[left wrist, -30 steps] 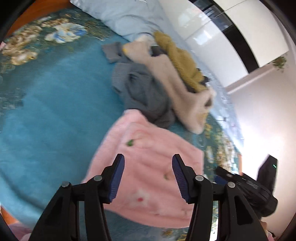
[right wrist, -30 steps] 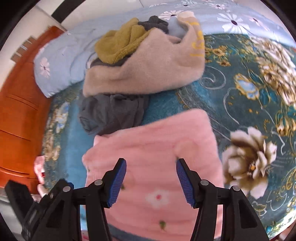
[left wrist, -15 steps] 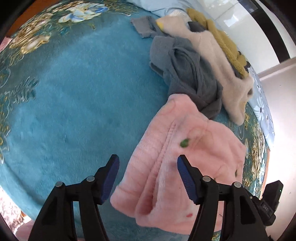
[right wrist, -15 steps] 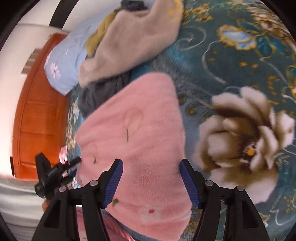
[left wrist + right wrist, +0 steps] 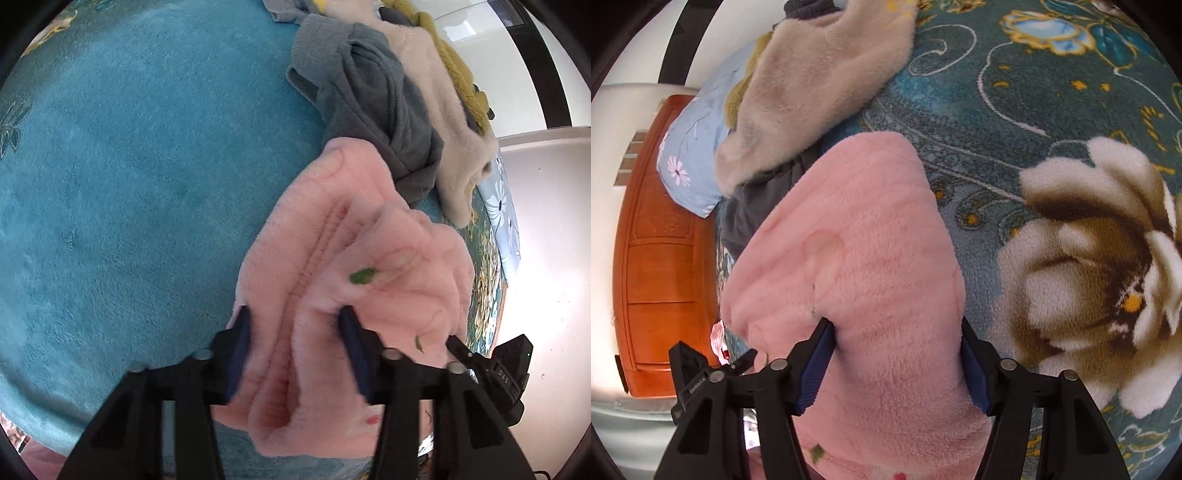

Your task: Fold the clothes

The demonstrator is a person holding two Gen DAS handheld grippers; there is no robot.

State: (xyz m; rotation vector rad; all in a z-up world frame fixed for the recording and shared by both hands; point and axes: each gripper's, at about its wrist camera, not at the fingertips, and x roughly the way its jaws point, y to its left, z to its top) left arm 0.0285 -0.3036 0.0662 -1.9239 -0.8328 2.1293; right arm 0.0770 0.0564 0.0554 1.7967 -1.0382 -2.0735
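A fluffy pink garment lies on the teal bed cover, near its front edge. My left gripper is down on the garment's left edge. Its jaws are closing, and the fleece bunches into folds between the blue pads. In the right wrist view the same pink garment fills the gap of my right gripper. Those jaws are closing too, with the pads pressed into the fleece at its right edge. Each gripper also shows at the edge of the other's view.
Behind the pink garment lies a heap: a grey garment, a beige fleece and a mustard knit. A light blue pillow and a wooden headboard are further back. The cover carries a large flower pattern.
Both grippers have dropped onto the pink garment and tilted downward. Their jaws, wide apart before, have narrowed around its fleece, which now bunches up between the left pads.
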